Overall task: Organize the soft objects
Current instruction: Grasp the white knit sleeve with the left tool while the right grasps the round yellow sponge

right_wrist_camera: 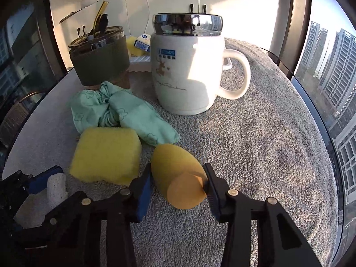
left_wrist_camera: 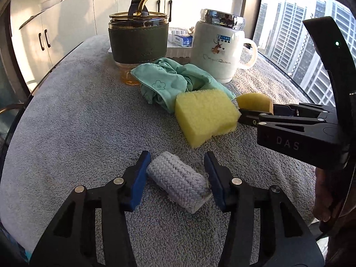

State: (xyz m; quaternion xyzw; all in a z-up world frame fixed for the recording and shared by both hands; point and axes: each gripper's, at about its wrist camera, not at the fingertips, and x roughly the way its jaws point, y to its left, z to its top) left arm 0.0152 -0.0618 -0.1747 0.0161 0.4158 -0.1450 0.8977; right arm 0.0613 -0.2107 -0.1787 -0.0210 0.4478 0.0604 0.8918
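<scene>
Rope roll [left_wrist_camera: 178, 181] mid-table, clamped in left gripper [left_wrist_camera: 176, 179], egg-shaped sponge [right_wrist_camera: 178, 175] toward the right edge squeezed by right gripper [right_wrist_camera: 178, 183]: best lifted straight, gently, clear of yellow sponge [left_wrist_camera: 205, 116].

Towel [left_wrist_camera: 77, 115]: grey terry, spread over the whole tabletop.
Tumbler [left_wrist_camera: 138, 42]: glass, with a dark green sleeve, a lid and a gold straw; upright at the back left.
Mug [right_wrist_camera: 187, 73]: white, with a deer print, a shiny metal lid and its handle to the right; upright beside the tumbler.
Tray [left_wrist_camera: 178, 52]: white and ribbed, behind and between the two vessels.
Box [right_wrist_camera: 142, 42]: small, white and blue, in the tray.
Cabinets [left_wrist_camera: 55, 22]: white doors with dark handles, behind the table.
Window [right_wrist_camera: 329, 66]: tall buildings outside, on the right.
</scene>
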